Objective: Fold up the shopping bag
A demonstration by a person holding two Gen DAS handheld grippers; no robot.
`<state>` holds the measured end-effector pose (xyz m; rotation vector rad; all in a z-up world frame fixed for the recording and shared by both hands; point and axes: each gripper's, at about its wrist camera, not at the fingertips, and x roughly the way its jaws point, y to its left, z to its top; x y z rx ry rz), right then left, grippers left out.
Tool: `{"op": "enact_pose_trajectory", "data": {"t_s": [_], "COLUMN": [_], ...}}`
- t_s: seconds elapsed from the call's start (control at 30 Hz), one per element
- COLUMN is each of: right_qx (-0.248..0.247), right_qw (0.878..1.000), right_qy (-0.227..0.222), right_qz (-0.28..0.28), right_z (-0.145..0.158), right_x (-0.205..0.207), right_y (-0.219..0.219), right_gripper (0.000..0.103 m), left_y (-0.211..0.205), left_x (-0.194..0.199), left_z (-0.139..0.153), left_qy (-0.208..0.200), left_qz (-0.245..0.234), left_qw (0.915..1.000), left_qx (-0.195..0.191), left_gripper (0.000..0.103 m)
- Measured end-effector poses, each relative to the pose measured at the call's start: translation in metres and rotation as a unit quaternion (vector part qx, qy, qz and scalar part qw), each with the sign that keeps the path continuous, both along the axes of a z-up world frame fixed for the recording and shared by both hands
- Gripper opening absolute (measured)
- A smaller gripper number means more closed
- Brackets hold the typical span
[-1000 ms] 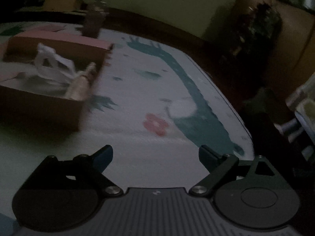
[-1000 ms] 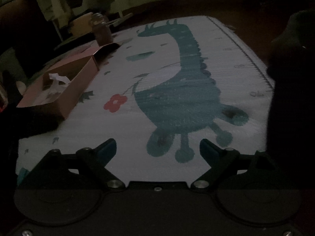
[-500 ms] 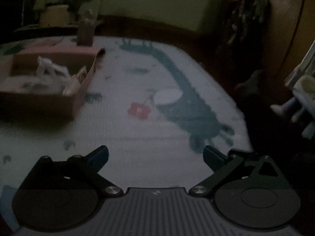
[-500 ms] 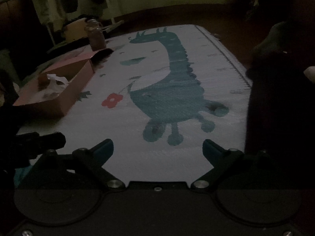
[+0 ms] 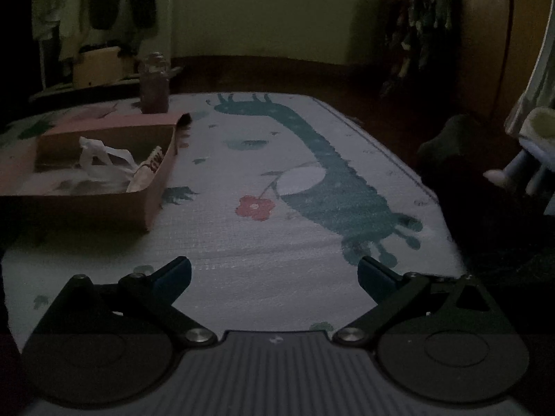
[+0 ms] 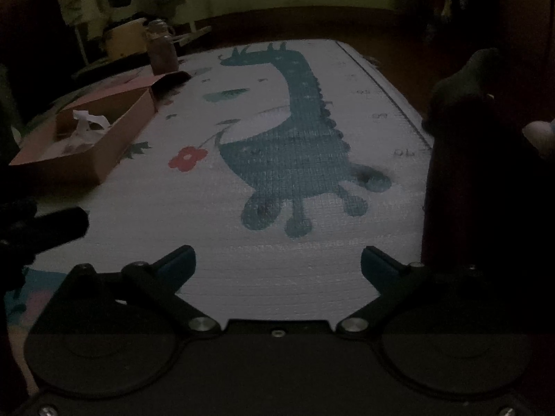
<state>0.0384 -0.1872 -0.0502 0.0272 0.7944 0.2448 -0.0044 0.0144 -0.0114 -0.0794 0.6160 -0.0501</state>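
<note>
A crumpled white shopping bag (image 5: 104, 159) lies inside an open pink cardboard box (image 5: 154, 194) at the left of a play mat printed with a teal dinosaur (image 5: 333, 173). My left gripper (image 5: 274, 274) hovers open over bare mat, well short and right of the box, with nothing between its blue pads. In the right wrist view the bag (image 6: 86, 123) and box (image 6: 118, 135) sit far off to the upper left. My right gripper (image 6: 277, 263) is over the mat's near end, its jaws opening, empty.
The room is dim. A dark jar (image 5: 154, 86) stands behind the box. The left gripper's dark tip (image 6: 52, 228) shows at the right view's left edge. A dark bulky shape (image 6: 478, 145) lies along the mat's right edge. Clothes hang at the back left.
Both grippers have drawn back from the box and spread a little wider. The left view has levelled out, and the box now looks smaller and farther away.
</note>
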Motion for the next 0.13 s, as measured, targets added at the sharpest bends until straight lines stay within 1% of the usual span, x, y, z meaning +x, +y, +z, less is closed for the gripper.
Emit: {"op": "enact_pose_trajectory", "data": {"t_s": [0.13], "right_qx": [0.0], "right_qw": [1.0], "right_qy": [-0.002], "right_qz": [0.007], "right_z": [-0.0002], "right_x": [-0.002], "right_y": [0.0029], "right_gripper": [0.103], "left_y": [-0.0017], "left_x": [0.0003], "left_z": [0.0006], "left_qy": [-0.001], "left_qz": [-0.003], "left_qw": [0.9999], "left_qx": [0.01], "left_gripper": [0.103]}}
